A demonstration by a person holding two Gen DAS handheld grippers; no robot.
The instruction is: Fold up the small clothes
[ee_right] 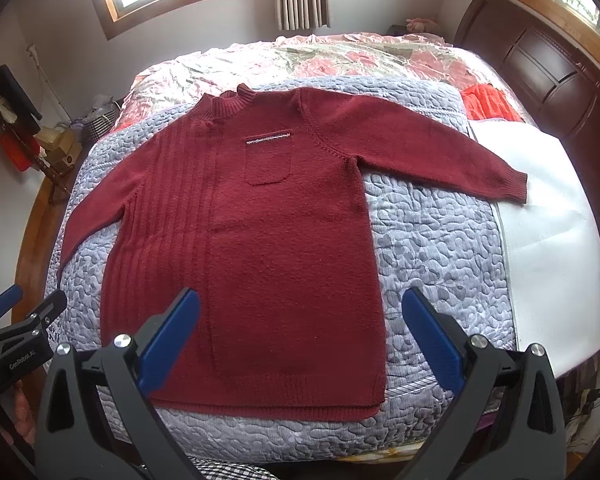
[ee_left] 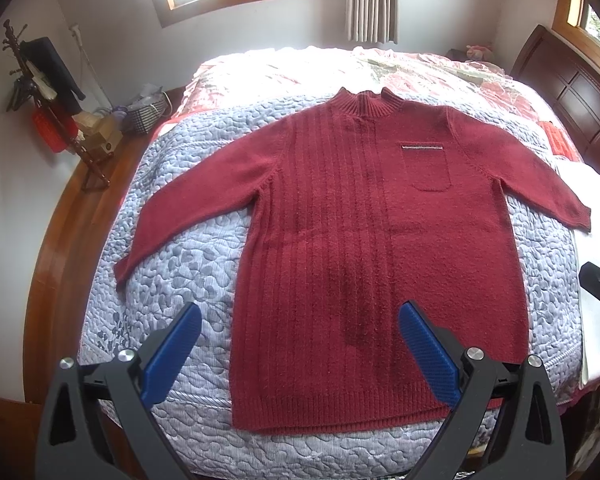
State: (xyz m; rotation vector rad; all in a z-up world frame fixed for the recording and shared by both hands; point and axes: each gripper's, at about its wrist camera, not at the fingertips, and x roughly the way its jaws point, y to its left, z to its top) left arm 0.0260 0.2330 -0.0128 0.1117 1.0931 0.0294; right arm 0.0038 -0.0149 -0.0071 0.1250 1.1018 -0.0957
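Left wrist view: a dark red knitted sweater (ee_left: 364, 248) is seen laid flat, front up, on a grey-blue quilted blanket (ee_left: 188, 208) covering the bed. Both sleeves are spread outward and downward; the ribbed collar points toward the far window. Vertical ribbing is noted on one half of the front, and a chest pocket (ee_left: 426, 168) with a pale trim on the other. The hem lies nearest the cameras. The left gripper (ee_left: 300, 354) is held spread wide above the hem, grasping nothing. The right gripper (ee_right: 300, 342) is likewise spread and empty, above the lower body of the sweater.
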